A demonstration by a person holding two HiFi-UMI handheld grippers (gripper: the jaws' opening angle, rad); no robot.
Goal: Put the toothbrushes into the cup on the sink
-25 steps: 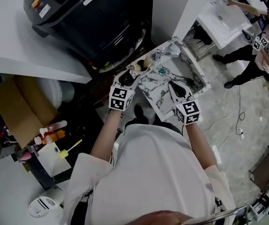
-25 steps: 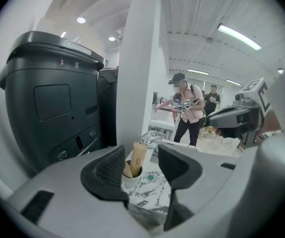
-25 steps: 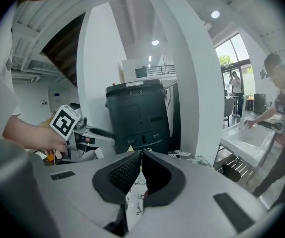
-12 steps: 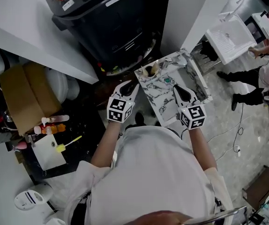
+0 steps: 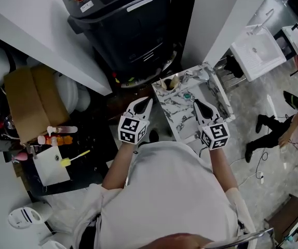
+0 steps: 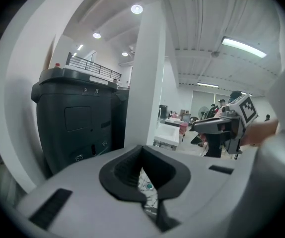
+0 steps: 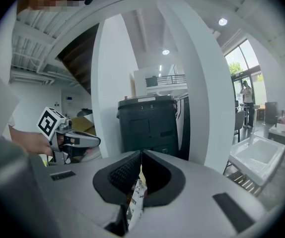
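I cannot pick out the toothbrushes from the head view. All I get is a small pale cluster at the far-left corner of the sink (image 5: 207, 98), where the cup (image 5: 172, 81) seems to stand, and it is too small to tell what sits in it. The sink itself is a marble-patterned slab, white with dark veins, with a teal drain (image 5: 187, 95) near its middle. Its near edge is cut off by my own white shirt (image 5: 170, 201).

The left gripper (image 5: 148, 101) hovers just off the sink's left edge. In the left gripper view its jaws (image 6: 142, 150) are closing down to meet, tips together with nothing between them. Only a sliver of marble and the drain shows through the slit below. The right gripper (image 5: 196, 103) hangs over the sink's right half. Its own view shows the jaws (image 7: 141, 155) pressed together and empty too, with a strip of marble in the gap.

Beyond the sink's far edge stands a black bin (image 5: 123, 22) against a white pillar (image 5: 206, 19). Well to the left of the sink are a cardboard box (image 5: 27, 105) and some bottles (image 5: 55, 135) on a dark shelf, their labels unreadable. Far off to the sink's right is a white basin (image 5: 257, 48), and a person (image 5: 289, 134) is partly cut by the frame edge.
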